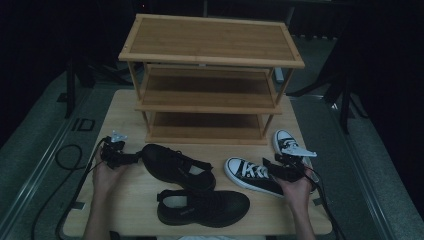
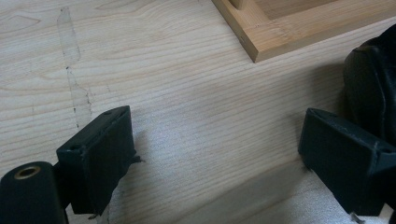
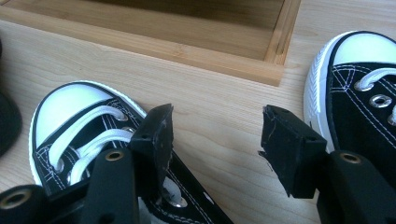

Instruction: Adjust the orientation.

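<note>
Here, left to right across the table:
Table: pale wood [image 1: 125,107], everything below sits on it
My left gripper: [image 1: 131,158] in my left hand [image 1: 106,175] near the table's left edge, lying about level, its tips aimed right at the heel of the first black shoe
Left jaws: wide apart, nothing clamped; in the left gripper view bare table lies between them, and the dark heel sits right up against the right-hand jaw, though I cannot tell whether it touches
First black shoe: [image 1: 176,165] all black, just right of my left gripper, lying at a slant with its toe toward my right gripper
Second black shoe: [image 1: 205,207] nearer to me than both grippers, between them, toe pointing right
Shoe rack: [image 1: 210,75] bamboo, three shelves, standing beyond both grippers at the far side of the table
Near canvas sneaker: [image 1: 250,175] black with white toe cap and laces, its heel end under my right gripper; in the right gripper view my left-hand jaw hangs over its lacing
My right gripper: [image 1: 272,167] in my right hand [image 1: 295,190], tips pointing left and away from me
Right jaws: wide, holding nothing, bare table between them
Far canvas sneaker: [image 1: 286,142] just beyond my right gripper, toe toward the rack
</note>
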Demonstrator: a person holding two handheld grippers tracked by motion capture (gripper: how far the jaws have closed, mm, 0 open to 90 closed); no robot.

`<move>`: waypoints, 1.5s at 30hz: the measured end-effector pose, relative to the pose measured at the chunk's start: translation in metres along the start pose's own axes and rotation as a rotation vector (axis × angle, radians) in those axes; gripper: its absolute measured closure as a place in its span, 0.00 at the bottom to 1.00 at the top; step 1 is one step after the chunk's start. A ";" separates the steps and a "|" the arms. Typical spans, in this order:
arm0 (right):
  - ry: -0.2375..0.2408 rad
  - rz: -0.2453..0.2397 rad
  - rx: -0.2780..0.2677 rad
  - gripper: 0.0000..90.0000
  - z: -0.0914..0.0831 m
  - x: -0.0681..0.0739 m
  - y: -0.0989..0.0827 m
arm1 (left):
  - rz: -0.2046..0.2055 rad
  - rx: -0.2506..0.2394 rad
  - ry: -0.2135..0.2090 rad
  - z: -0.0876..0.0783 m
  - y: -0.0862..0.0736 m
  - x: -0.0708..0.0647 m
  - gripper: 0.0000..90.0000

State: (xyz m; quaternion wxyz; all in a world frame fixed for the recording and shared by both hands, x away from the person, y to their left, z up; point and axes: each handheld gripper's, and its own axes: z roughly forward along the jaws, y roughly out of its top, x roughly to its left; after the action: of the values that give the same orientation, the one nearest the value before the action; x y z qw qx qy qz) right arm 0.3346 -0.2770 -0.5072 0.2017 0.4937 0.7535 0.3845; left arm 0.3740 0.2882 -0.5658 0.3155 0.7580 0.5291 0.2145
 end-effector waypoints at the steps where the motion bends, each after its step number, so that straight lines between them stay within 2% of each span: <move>1: 0.000 -0.001 0.000 0.48 0.000 0.000 0.000 | 0.000 0.000 0.000 0.000 0.000 0.000 0.12; 8: 0.000 -0.005 0.001 0.47 0.000 0.000 -0.001 | -0.006 -0.005 0.007 -0.001 0.000 0.001 0.13; 13: -0.001 -0.009 0.003 0.46 0.000 0.000 -0.001 | -0.011 -0.021 0.013 -0.003 -0.002 0.001 0.20; 16: 0.000 -0.010 0.003 0.46 0.000 0.000 -0.001 | 0.001 -0.037 0.003 -0.005 -0.003 -0.001 0.35; 19: 0.000 -0.013 0.003 0.46 0.000 0.001 -0.001 | 0.014 -0.034 0.038 -0.009 -0.002 -0.003 0.49; 21: 0.000 -0.014 0.004 0.45 0.000 0.001 -0.001 | 0.000 -0.047 0.022 -0.014 -0.002 -0.002 0.57; 24: 0.000 -0.015 0.003 0.45 0.000 0.001 -0.001 | -0.020 -0.096 -0.008 -0.025 -0.004 -0.003 0.70; 28: 0.001 -0.016 0.004 0.45 0.000 0.001 -0.002 | -0.009 -0.102 -0.026 -0.035 -0.007 -0.006 0.83; 29: 0.002 -0.017 0.005 0.45 0.000 0.001 -0.002 | -0.010 -0.102 -0.042 -0.039 -0.009 -0.008 0.83; 30: 0.003 -0.018 0.005 0.45 0.000 0.001 -0.002 | -0.010 -0.100 -0.047 -0.040 -0.009 -0.009 0.88; 33: 0.004 -0.019 0.006 0.45 0.000 0.001 -0.002 | 0.002 -0.083 -0.069 -0.045 -0.013 -0.017 0.92; 36: 0.004 -0.020 0.006 0.45 0.000 0.001 -0.002 | 0.019 -0.068 -0.056 -0.047 -0.016 -0.022 0.92; 37: 0.005 -0.020 0.006 0.45 0.000 0.001 -0.002 | 0.026 -0.050 -0.058 -0.049 -0.017 -0.025 0.96; 39: 0.005 -0.020 0.006 0.45 0.000 0.001 -0.001 | 0.022 -0.045 -0.073 -0.052 -0.020 -0.028 0.98; 41: 0.006 -0.020 0.007 0.45 0.001 0.001 -0.001 | 0.023 -0.039 -0.056 -0.056 -0.023 -0.032 1.00; 45: 0.007 -0.019 0.008 0.45 0.001 0.001 -0.001 | 0.024 -0.027 -0.054 -0.057 -0.024 -0.033 1.00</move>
State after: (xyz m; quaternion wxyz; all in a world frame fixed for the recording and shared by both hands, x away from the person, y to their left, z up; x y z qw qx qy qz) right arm 0.3340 -0.2762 -0.5084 0.2009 0.4860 0.7604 0.3811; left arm 0.3088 0.2773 -0.5424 0.3373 0.7655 0.5081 0.2048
